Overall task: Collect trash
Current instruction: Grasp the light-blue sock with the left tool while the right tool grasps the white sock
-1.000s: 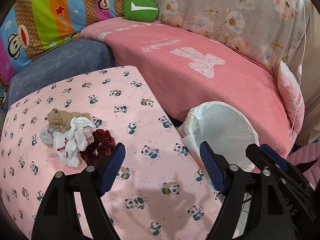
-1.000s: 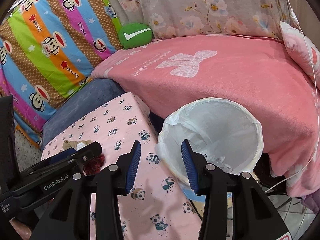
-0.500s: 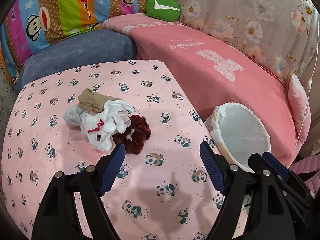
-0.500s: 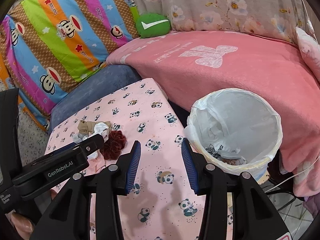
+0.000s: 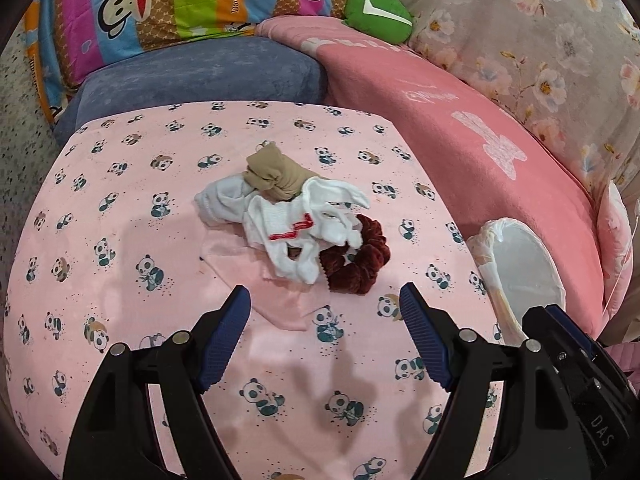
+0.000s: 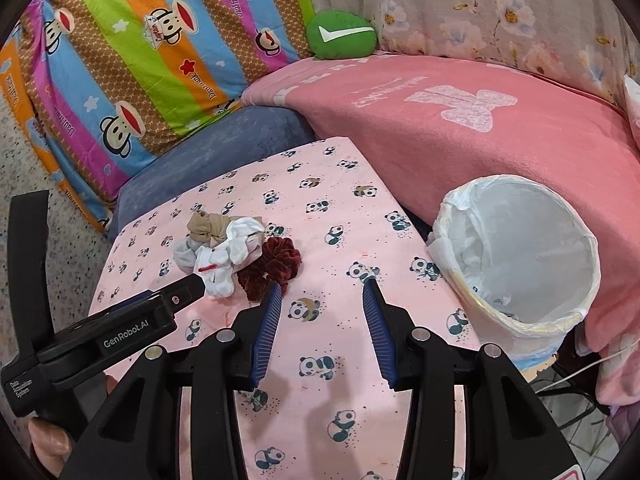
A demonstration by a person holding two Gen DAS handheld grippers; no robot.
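Note:
A small heap lies on the panda-print table [image 5: 120, 280]: a tan stocking [image 5: 272, 176], white cloths [image 5: 296, 224], a dark red scrunchie [image 5: 358, 260] and a pink tissue [image 5: 256, 276]. My left gripper [image 5: 325, 304] is open and empty, just in front of the heap. The heap also shows in the right wrist view [image 6: 236, 252]. My right gripper [image 6: 320, 300] is open and empty above the table, right of the scrunchie [image 6: 272, 264]. A white-lined trash bin [image 6: 520, 256] stands off the table's right edge; it also shows in the left wrist view [image 5: 524, 264].
A pink blanket [image 6: 480, 128] covers the sofa behind the bin. A blue cushion [image 5: 200, 76] and striped monkey-print pillows [image 6: 140, 52] sit behind the table. A green cushion [image 6: 340, 36] lies at the back. The left gripper's body [image 6: 120, 332] reaches in at the left.
Both grippers have swung left from the bin toward the heap. The heap now sits centred ahead of the left gripper. Both stay open.

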